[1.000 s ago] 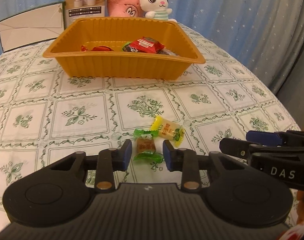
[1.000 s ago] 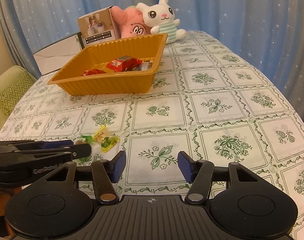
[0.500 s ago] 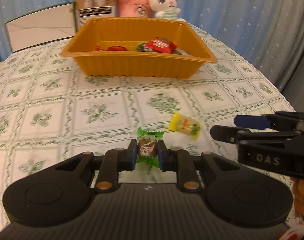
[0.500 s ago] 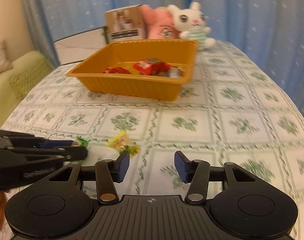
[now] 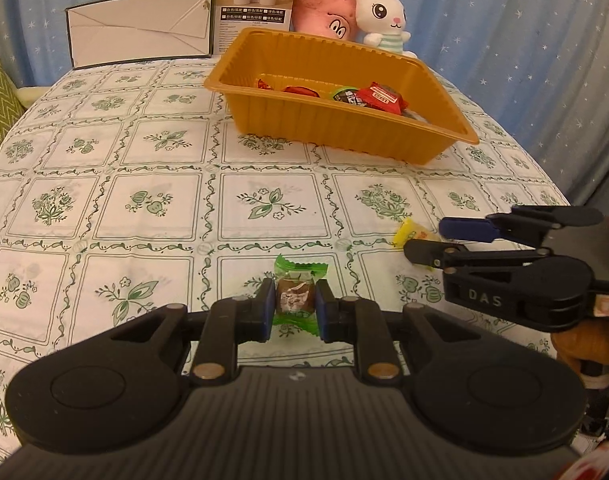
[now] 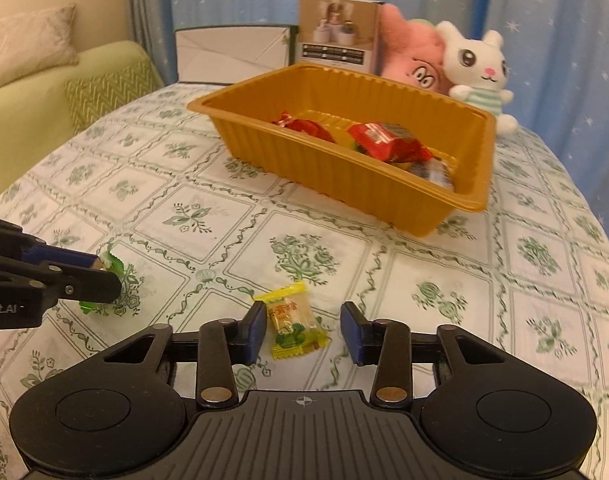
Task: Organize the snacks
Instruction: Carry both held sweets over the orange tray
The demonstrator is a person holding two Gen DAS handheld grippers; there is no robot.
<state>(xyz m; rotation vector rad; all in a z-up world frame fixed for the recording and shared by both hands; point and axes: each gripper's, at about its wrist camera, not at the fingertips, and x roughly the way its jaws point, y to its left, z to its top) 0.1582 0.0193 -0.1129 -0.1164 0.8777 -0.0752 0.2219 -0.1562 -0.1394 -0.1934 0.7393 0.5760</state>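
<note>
My left gripper is shut on a green-wrapped candy low over the tablecloth; the candy also shows in the right wrist view. My right gripper is open with a yellow candy lying on the cloth between its fingers, closer to the left one. The yellow candy shows partly hidden behind the right gripper in the left wrist view. The orange tray stands further back and holds several red and dark wrapped snacks.
Behind the tray stand a white rabbit toy, a pink plush, a printed box and a white folder. A green sofa is beyond the table's left edge. Blue curtains hang behind.
My left gripper closed on the green candy and holds it. My right gripper swung left and forward until the yellow candy lay between its open fingers.
</note>
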